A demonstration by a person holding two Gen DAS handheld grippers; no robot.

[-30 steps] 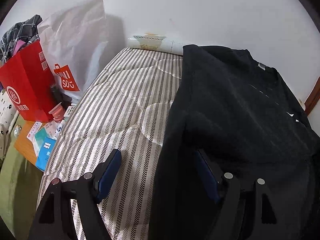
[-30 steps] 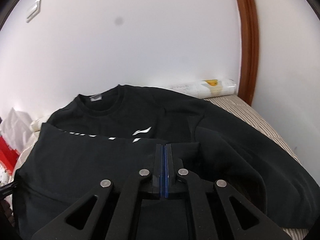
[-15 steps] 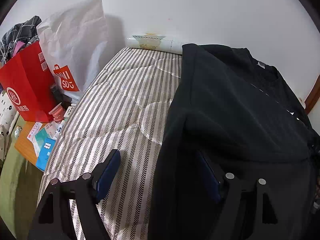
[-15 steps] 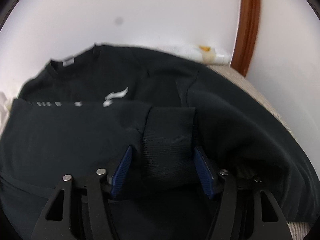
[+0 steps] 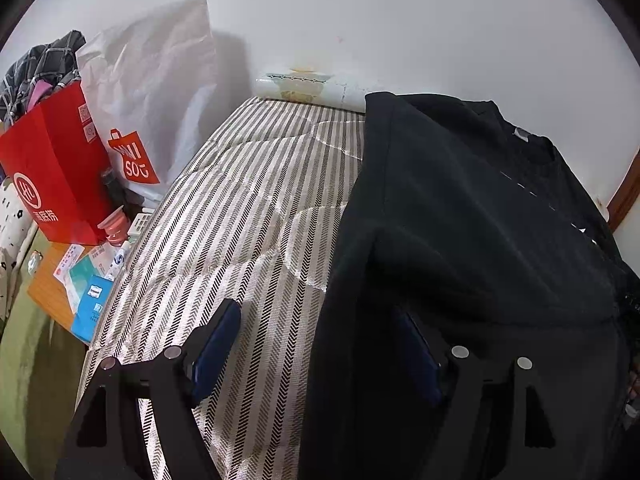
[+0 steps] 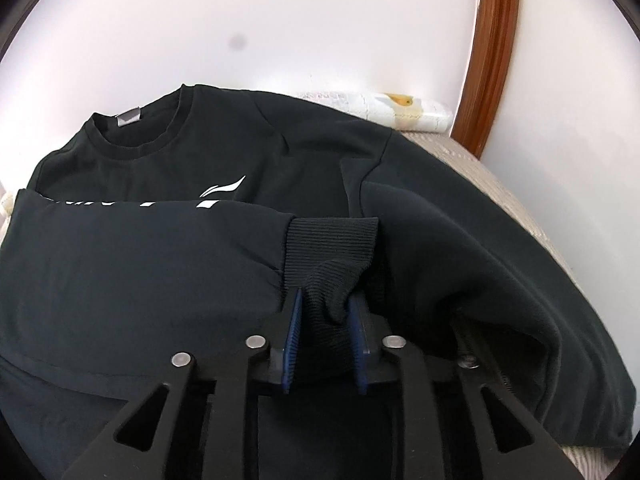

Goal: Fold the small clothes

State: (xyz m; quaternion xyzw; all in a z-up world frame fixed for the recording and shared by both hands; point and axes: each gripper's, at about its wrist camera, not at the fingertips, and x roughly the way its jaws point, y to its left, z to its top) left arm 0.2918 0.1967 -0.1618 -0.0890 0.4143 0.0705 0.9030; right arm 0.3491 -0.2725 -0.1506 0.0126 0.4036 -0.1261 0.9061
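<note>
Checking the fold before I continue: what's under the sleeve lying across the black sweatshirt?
The sleeve lies over the sweatshirt chest, hiding most of its white print. The cuff bunches between the closing right gripper fingers. Anything below is covered.

- Black sweatshirt (image 6: 160, 280): soft matt cloth; its cuff (image 6: 332, 248), bunched between the right fingers (image 6: 294, 332), is ribbed knit.
- Mattress (image 5: 256, 208) between the left fingers (image 5: 216, 344): woven, quilted, slightly shiny.
- Fingers: matt black plastic, blue ridged pads.
- Red bag (image 5: 56, 168), far left: smooth paper.
- Door frame (image 6: 488, 52): glossy wood.
</note>
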